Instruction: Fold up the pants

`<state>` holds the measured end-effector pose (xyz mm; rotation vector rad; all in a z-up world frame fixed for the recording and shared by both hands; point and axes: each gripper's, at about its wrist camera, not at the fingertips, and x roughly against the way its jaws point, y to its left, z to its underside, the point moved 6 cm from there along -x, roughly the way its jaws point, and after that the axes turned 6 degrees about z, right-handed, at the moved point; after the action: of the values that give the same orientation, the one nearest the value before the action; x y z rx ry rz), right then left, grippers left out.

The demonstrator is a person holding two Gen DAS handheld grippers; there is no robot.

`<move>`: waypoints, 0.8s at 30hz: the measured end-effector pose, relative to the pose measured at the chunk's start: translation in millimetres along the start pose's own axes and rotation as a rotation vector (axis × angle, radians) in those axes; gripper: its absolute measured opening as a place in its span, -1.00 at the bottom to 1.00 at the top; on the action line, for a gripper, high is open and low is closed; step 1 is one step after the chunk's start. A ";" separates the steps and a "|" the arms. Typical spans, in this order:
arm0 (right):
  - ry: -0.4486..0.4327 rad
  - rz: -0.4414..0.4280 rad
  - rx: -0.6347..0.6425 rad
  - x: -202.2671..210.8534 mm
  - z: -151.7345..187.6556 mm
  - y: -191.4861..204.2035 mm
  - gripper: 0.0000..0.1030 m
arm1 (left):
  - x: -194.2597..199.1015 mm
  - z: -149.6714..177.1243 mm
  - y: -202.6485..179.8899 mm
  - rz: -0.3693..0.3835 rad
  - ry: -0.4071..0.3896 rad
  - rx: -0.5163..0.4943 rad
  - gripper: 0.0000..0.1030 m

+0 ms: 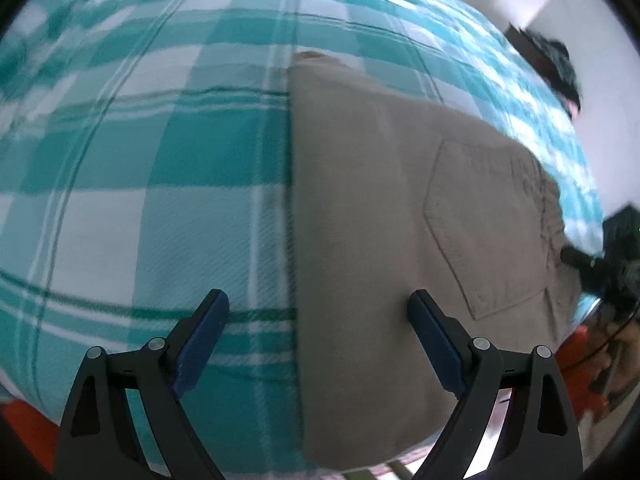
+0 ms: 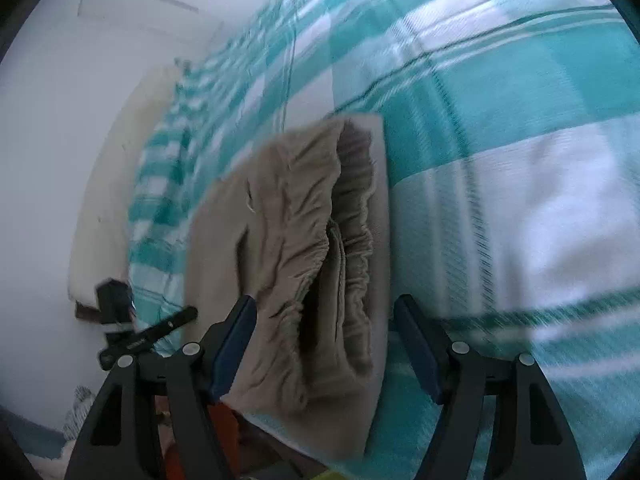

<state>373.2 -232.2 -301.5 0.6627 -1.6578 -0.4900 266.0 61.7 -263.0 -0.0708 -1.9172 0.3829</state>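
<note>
Beige pants [image 1: 372,216] lie folded on a teal and white checked bedspread [image 1: 140,184], a back pocket [image 1: 480,232] facing up. My left gripper [image 1: 318,316] is open and empty, hovering over the pants' left folded edge. In the right wrist view the pants [image 2: 288,248] show their gathered elastic waistband [image 2: 352,240], which gapes open. My right gripper [image 2: 324,324] is open and empty, its jaws either side of the waistband end. The other gripper [image 2: 132,328] shows as a dark shape at the lower left.
The checked bedspread [image 2: 500,140] covers the bed. A white wall [image 2: 60,120] and a pale mattress edge [image 2: 104,208] lie to the left. Orange cloth [image 1: 580,364] and the right gripper [image 1: 612,256] sit at the right edge of the left wrist view.
</note>
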 end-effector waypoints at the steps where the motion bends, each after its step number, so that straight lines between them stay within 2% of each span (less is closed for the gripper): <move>1: 0.011 -0.011 -0.005 -6.5 -1.8 2.7 0.38 | 0.9 -1.2 -5.2 -0.031 -0.007 -0.030 0.79; 2: 0.013 -0.013 -0.012 -9.2 -2.4 4.4 0.42 | 2.7 -1.7 -10.6 -0.063 -0.017 -0.064 0.78; 3: 0.017 -0.008 -0.014 -12.0 -3.0 6.6 0.42 | 4.1 -2.5 -14.9 -0.087 -0.025 -0.092 0.65; 4: 0.027 0.011 0.006 -14.9 -3.8 10.7 0.29 | 5.0 -2.2 -21.1 -0.098 -0.031 -0.127 0.39; 5: 0.031 0.057 0.046 -17.2 -3.8 14.0 0.06 | 6.1 -1.3 -24.3 -0.091 -0.030 -0.145 0.21; 6: 0.036 0.111 0.101 -19.0 -2.5 18.4 0.04 | 5.7 -0.7 -28.5 -0.086 -0.025 -0.160 0.05; 10: 0.019 0.147 0.146 -17.7 -3.2 28.2 -0.09 | 6.7 -4.4 -34.5 -0.162 -0.041 -0.197 -0.40; 13: 0.005 0.181 0.178 -17.4 -2.9 34.9 -0.10 | 9.5 -5.8 -32.9 -0.162 -0.052 -0.191 -0.56; 24: 0.005 0.201 0.213 -15.9 -6.3 42.8 -0.13 | 12.4 -8.9 -37.8 -0.177 -0.063 -0.218 -0.71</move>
<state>374.5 -189.4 -284.4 0.6428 -1.7653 -0.1685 274.5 30.9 -237.7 -0.0328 -2.0042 0.0572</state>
